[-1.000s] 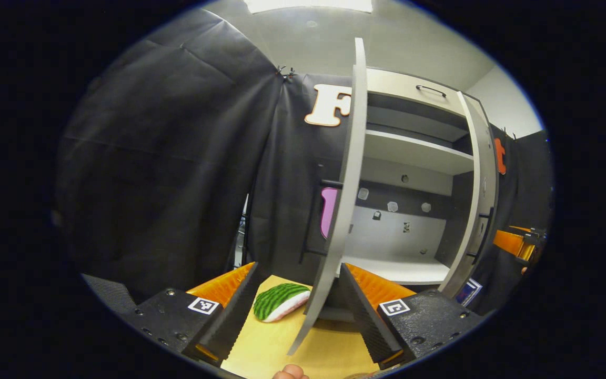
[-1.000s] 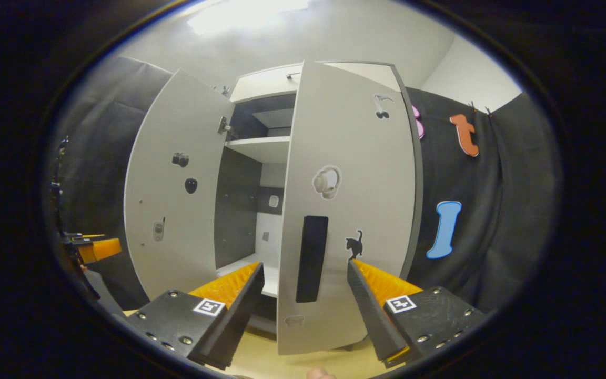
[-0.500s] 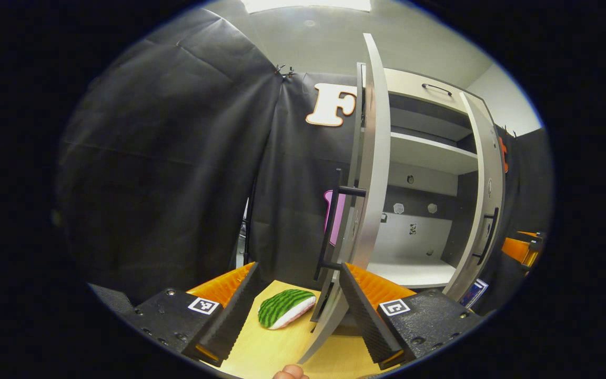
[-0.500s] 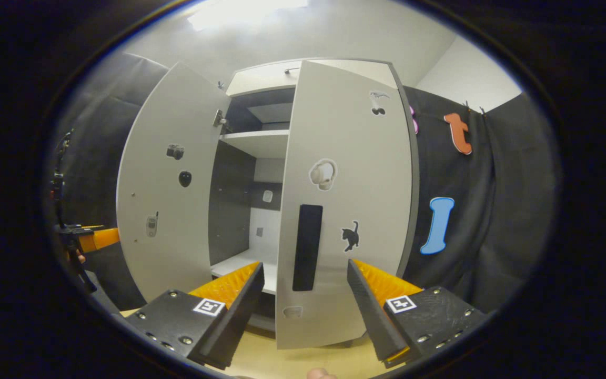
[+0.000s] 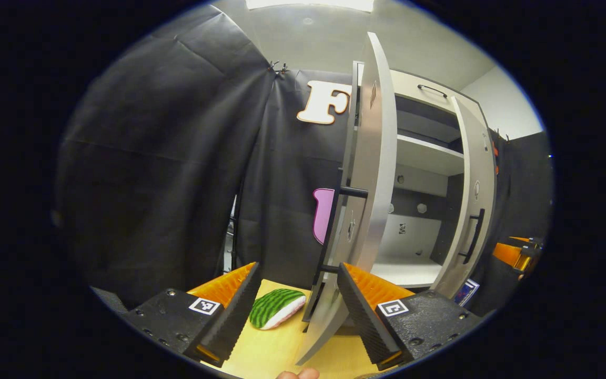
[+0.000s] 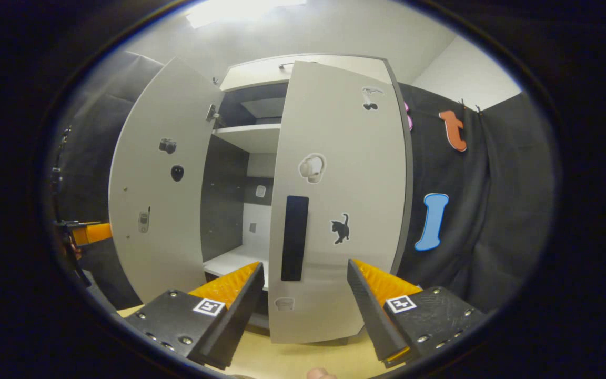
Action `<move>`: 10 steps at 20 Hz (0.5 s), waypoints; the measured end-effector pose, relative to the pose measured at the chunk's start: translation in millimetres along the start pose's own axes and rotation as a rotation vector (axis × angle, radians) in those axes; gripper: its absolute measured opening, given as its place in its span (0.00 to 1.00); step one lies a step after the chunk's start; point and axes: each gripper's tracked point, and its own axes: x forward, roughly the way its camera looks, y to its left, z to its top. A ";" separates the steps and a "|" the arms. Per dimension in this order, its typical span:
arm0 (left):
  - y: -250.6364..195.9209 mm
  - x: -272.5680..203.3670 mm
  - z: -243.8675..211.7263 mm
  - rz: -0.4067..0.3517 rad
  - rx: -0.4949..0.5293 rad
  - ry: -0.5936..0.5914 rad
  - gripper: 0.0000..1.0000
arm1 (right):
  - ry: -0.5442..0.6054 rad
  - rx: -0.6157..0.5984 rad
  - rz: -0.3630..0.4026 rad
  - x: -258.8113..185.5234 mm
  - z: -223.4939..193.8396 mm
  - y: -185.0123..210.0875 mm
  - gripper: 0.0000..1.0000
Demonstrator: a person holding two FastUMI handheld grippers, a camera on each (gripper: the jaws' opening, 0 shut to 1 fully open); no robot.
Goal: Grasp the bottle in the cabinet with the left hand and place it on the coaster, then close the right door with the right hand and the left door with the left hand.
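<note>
Your right gripper (image 6: pixel 303 295), fingers spread wide, has pushed the right door (image 6: pixel 334 200) further shut than a second ago. Your left gripper (image 5: pixel 295 302), also wide, straddles the left door (image 5: pixel 369 173) at frame centre, now more closed.

Left gripper view is aimed edge-on at the left door (image 5: pixel 369 173); right gripper view faces the right door (image 6: pixel 340 200) closely; cabinet (image 6: pixel 253 137) interior is shared.

Watermelon-slice toy (image 5: pixel 276 307) on light wooden table (image 5: pixel 269 352)
</note>
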 end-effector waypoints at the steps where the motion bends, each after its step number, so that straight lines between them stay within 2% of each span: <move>1: -2.6 0.9 -0.5 -0.007 -0.004 0.000 0.87 | 0.002 -0.001 0.000 0.7 -0.2 -0.8 0.96; 10: -56.8 6.3 -11.0 -0.119 -0.022 0.020 0.87 | 0.008 -0.016 -0.012 -2.5 -2.0 -18.3 0.96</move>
